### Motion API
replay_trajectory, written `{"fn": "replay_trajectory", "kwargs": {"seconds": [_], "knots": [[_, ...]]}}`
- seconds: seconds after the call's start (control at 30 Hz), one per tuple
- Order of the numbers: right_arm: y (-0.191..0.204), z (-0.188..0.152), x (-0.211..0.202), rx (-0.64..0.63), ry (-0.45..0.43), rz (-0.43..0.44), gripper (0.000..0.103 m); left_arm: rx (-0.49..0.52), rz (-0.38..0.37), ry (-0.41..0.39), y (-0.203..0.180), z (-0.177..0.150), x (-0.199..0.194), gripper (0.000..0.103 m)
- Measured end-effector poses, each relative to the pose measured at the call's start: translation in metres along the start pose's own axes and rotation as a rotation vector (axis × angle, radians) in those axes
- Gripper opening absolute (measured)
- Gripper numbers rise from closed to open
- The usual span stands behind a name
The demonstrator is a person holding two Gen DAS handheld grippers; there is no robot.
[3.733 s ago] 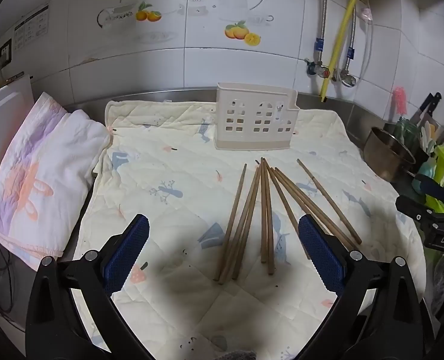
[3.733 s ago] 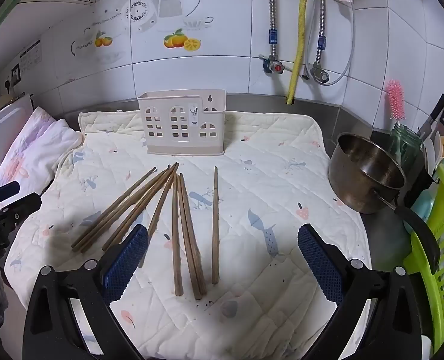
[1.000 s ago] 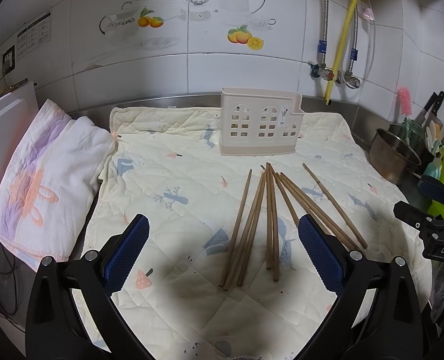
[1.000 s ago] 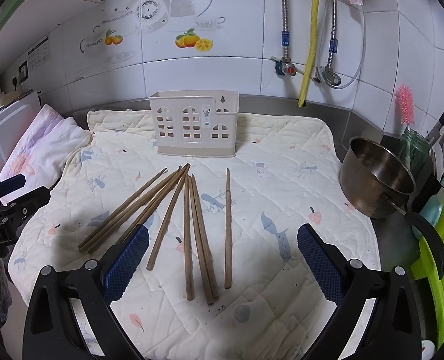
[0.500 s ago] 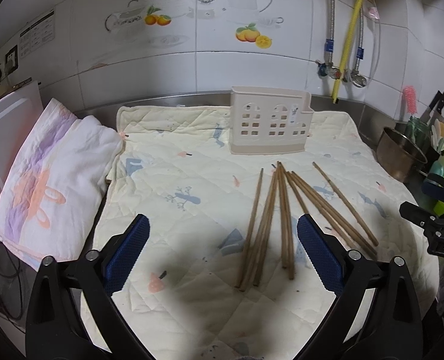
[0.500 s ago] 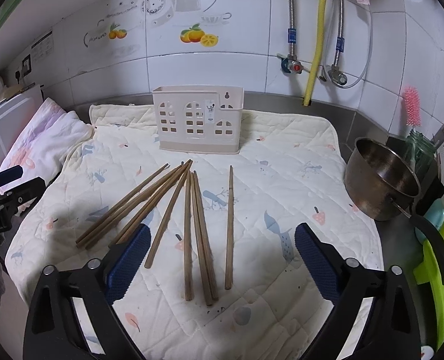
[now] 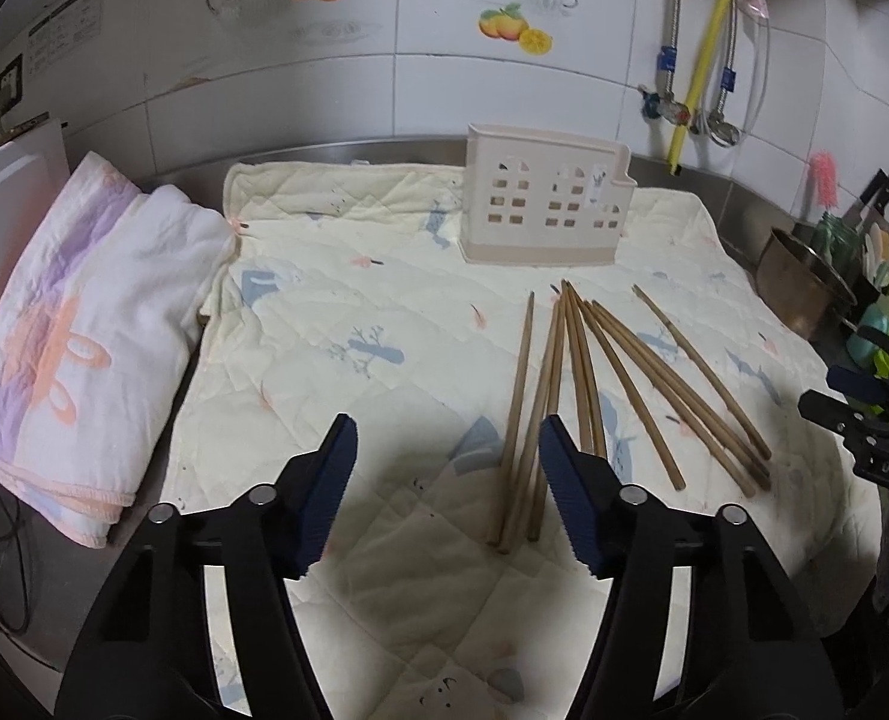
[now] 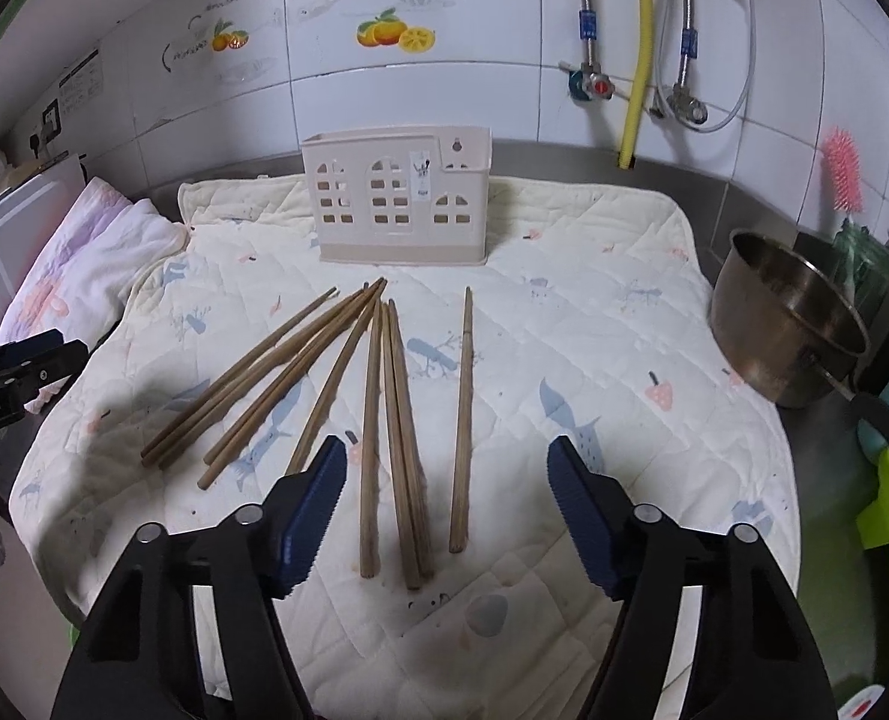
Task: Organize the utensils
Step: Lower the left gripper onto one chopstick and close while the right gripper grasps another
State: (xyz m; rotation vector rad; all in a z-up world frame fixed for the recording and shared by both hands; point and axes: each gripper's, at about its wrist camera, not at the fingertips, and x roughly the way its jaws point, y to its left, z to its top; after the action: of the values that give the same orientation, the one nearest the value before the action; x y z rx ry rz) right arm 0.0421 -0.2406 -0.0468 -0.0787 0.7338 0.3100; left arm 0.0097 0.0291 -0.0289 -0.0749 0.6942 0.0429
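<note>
While the chopsticks (image 8: 378,414) lie fanned out on the quilted mat (image 8: 594,324) in front of the cream holder (image 8: 396,204), both grippers hover low over their near ends. Left gripper (image 7: 447,495) has just been narrowing its jaws, still apart with nothing between them, the nearest sticks seemingly just right of the gap. Right gripper (image 8: 447,510) has been narrowing too, still spread, three or four stick ends lying unpinched below the gap.
</note>
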Motion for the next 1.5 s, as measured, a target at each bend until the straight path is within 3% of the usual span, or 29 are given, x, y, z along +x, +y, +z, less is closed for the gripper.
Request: {"fn": "replay_trajectory", "kwargs": {"seconds": [0.43,0.53,0.8,1.17,1.37,1.5], "knots": [[-0.006,-0.018,0.042,0.025,0.104,0.06,0.022,-0.026,-0.05,0.055,0.01,-0.009,0.019,0.032],[-0.007,-0.018,0.047,0.035,0.115,0.067,0.017,-0.024,-0.06,0.067,0.011,-0.009,0.023,0.024],[-0.01,-0.017,0.059,0.028,0.138,0.041,0.009,-0.006,-0.127,0.113,0.004,-0.008,0.038,0.024],[-0.012,-0.023,0.071,0.014,0.166,0.021,0.008,0.038,-0.188,0.215,-0.012,-0.004,0.075,0.024],[-0.012,-0.022,0.072,0.014,0.167,0.022,0.008,0.054,-0.187,0.262,-0.016,0.0,0.097,0.011],[-0.012,-0.022,0.073,0.013,0.169,0.024,0.008,0.048,-0.19,0.279,-0.015,0.0,0.105,0.009]]}}
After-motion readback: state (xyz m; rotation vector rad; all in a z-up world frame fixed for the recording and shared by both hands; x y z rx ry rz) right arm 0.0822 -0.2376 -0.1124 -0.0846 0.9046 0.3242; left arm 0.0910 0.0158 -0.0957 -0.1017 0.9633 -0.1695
